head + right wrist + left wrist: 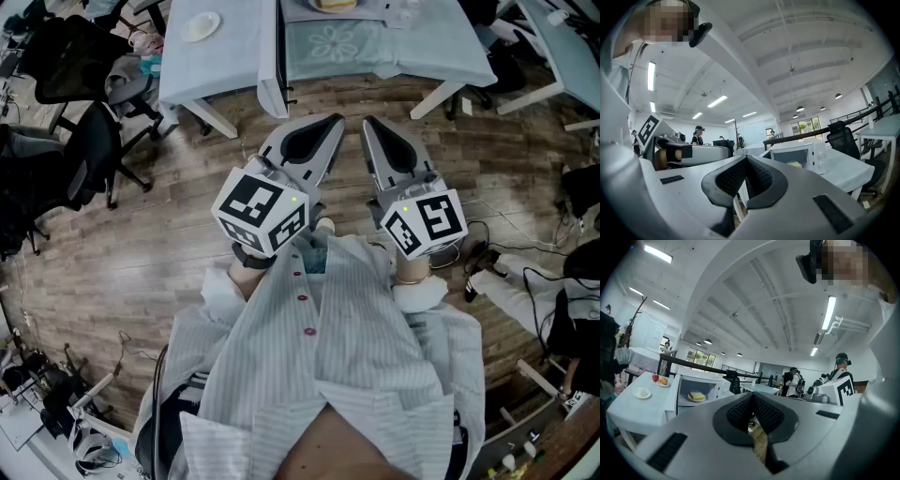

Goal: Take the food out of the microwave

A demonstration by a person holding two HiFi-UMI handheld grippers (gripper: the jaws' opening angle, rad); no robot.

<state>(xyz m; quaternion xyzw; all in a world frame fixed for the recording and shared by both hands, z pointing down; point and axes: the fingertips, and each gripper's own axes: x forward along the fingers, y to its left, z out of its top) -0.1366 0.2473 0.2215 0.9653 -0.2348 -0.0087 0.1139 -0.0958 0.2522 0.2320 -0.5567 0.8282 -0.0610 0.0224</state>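
The white microwave stands on a table with a pale blue cloth, its door swung open towards me. Inside lies a yellow slice of food on a plate, also glimpsed in the right gripper view as a yellow patch. My left gripper and right gripper are held side by side close to my chest, over the wooden floor, well short of the table. Both are shut with nothing between the jaws. From the left gripper the oven lies ahead to the left; from the right gripper it lies ahead to the right.
A white saucer and a plate with fruit sit on the table left of the microwave. Black office chairs stand at the left. Cables lie on the floor at the right. Other people stand at far desks.
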